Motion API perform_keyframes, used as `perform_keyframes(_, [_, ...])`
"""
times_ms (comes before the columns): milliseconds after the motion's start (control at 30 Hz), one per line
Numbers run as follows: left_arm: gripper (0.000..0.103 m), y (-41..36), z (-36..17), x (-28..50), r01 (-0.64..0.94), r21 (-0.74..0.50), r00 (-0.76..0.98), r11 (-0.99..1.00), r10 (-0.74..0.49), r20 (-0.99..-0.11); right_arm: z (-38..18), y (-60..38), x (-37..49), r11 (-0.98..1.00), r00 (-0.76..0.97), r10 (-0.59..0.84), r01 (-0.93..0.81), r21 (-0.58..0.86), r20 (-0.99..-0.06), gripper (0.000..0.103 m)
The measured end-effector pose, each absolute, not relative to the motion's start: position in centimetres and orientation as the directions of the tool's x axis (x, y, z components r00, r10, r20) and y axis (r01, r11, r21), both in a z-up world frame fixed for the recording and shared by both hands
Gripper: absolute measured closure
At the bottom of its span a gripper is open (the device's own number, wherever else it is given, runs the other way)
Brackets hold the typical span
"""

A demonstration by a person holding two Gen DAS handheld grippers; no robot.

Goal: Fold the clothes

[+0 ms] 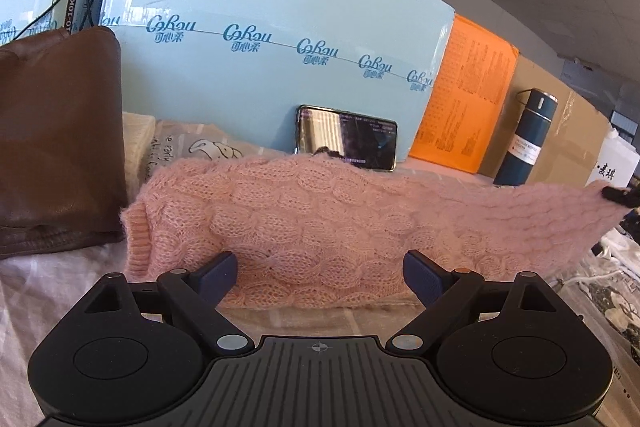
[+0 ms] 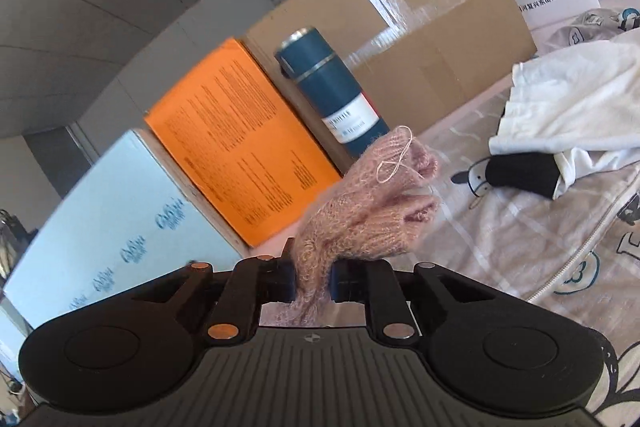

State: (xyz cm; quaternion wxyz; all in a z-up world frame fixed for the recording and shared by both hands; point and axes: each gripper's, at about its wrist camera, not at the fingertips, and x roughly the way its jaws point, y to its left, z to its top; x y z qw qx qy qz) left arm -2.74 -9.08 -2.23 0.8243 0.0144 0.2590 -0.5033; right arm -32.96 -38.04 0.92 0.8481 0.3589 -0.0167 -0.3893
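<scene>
A pink cable-knit sweater (image 1: pixel 304 227) lies across the bed, its right end lifted. My left gripper (image 1: pixel 320 273) is open just in front of the sweater's near edge, holding nothing. My right gripper (image 2: pixel 314 283) is shut on a bunched end of the pink sweater (image 2: pixel 368 203) and holds it above the bedding; its black tip shows at the sweater's far right end in the left wrist view (image 1: pixel 618 195). A loose thread hangs from the gripped end.
A brown leather garment (image 1: pixel 56 147) is folded at left. A phone (image 1: pixel 346 143), light-blue box (image 1: pixel 260 7), orange box (image 2: pixel 240 143), blue bottle (image 2: pixel 332 95) and cardboard box (image 2: pixel 432 39) line the back. White clothes (image 2: pixel 572 107) lie at right on the printed bedsheet (image 2: pixel 520 227).
</scene>
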Motion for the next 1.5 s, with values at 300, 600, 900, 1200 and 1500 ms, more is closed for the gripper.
perform_keyframes(300, [0.010, -9.5, -0.7, -5.1, 0.869, -0.046, 0.442, 0.493, -0.814, -0.378, 1.8, -36.7, -37.4, 0.347, 0.588, -0.740, 0.751, 0.562, -0.327, 0.090])
perform_keyframes(600, [0.010, -13.5, -1.4, -1.9, 0.842, 0.095, 0.509, 0.531, -0.723, -0.468, 1.1, -34.0, -33.1, 0.562, 0.650, -0.709, 0.754, 0.338, -0.271, 0.089])
perform_keyframes(900, [0.010, -10.8, -0.5, -1.8, 0.838, -0.062, 0.473, 0.542, -0.779, -0.412, 0.6, -30.4, -23.2, 0.755, 0.762, -0.544, 0.627, 0.190, -0.352, 0.088])
perform_keyframes(1200, [0.010, -10.2, 0.0, -1.8, 0.848, -0.122, 0.435, 0.515, -0.810, -0.394, -0.1, -27.5, -20.3, 0.836, 0.825, -0.414, 0.512, 0.197, -0.385, 0.040])
perform_keyframes(1500, [0.007, -9.9, -0.1, -1.5, 0.845, -0.162, 0.419, 0.510, -0.818, -0.393, -1.4, -25.9, -18.4, 0.876, 0.853, -0.284, 0.416, 0.245, -0.437, 0.027])
